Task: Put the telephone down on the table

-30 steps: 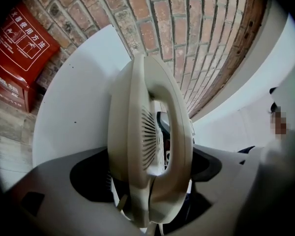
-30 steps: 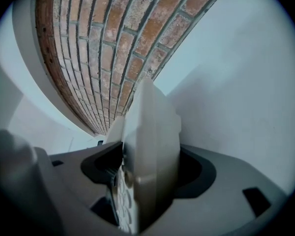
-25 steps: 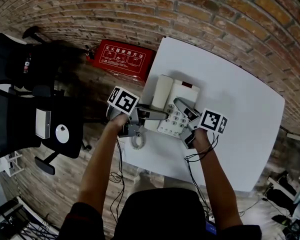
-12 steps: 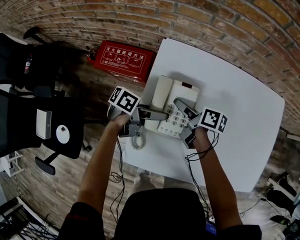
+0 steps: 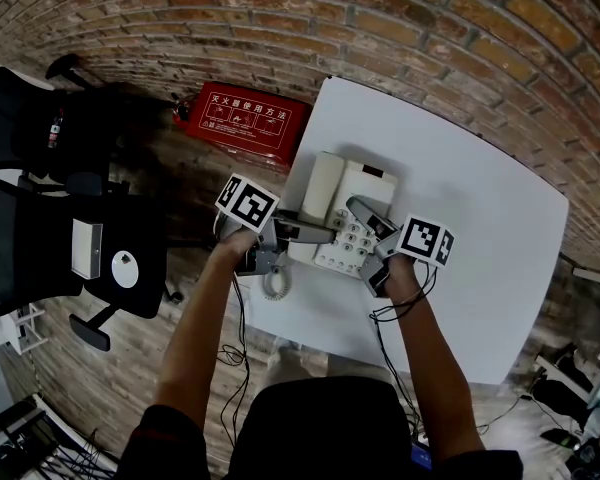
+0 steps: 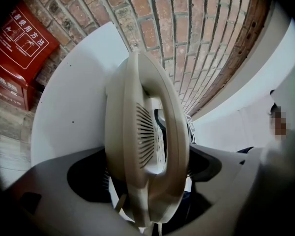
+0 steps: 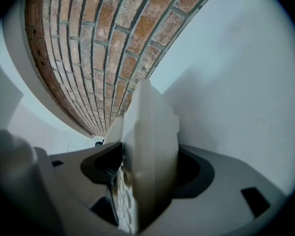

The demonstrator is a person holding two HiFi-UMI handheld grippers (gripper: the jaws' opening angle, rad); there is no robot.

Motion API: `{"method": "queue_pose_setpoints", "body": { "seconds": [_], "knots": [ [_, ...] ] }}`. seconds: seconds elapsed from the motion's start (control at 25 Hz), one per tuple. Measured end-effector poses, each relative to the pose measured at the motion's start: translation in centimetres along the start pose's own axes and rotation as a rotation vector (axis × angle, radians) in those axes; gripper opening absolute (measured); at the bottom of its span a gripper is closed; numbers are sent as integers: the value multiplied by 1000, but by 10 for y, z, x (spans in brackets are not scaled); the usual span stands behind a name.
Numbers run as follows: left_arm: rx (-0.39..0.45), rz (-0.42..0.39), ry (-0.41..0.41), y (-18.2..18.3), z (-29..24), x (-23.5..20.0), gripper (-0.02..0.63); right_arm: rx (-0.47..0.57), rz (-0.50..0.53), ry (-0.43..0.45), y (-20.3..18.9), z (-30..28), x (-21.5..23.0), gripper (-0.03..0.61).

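A cream telephone (image 5: 348, 213) with its handset (image 5: 323, 185) on the cradle is over the near left part of the white table (image 5: 470, 198). I cannot tell whether it rests on the table. My left gripper (image 5: 315, 232) is shut on the handset side; in the left gripper view the handset (image 6: 147, 132) fills the space between the jaws (image 6: 147, 163). My right gripper (image 5: 365, 218) grips the phone's right edge. In the right gripper view the phone body (image 7: 150, 141) is wedged between both pads, with keys showing low down. The coiled cord (image 5: 275, 283) hangs at the table's near edge.
A red box (image 5: 242, 116) lies on the floor left of the table. Two black office chairs (image 5: 40, 238) stand further left. A brick wall (image 5: 400, 8) runs behind the table. The table's near edge is close under both hands.
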State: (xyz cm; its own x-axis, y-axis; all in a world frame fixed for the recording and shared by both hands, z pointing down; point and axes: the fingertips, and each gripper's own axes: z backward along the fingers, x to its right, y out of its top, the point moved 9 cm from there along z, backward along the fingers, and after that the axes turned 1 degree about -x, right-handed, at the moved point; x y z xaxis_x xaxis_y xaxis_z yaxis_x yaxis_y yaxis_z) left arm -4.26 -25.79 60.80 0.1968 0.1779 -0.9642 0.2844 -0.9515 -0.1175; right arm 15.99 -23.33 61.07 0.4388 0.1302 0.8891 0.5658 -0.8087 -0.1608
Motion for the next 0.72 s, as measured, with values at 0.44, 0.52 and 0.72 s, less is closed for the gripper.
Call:
{"method": "queue_pose_setpoints", "body": {
  "seconds": [0.44,0.52,0.72],
  "knots": [
    [-38,-11,19,1,1,1,431,-25,-21,-6,1,-1,0,301],
    [-49,-24,37,1,1,2,431,-30,-28,-8,2,-1,0,301],
    [-49,-44,60,0,3,5,431,-34,-31,-10,2,-1,-1,301]
  ]
}}
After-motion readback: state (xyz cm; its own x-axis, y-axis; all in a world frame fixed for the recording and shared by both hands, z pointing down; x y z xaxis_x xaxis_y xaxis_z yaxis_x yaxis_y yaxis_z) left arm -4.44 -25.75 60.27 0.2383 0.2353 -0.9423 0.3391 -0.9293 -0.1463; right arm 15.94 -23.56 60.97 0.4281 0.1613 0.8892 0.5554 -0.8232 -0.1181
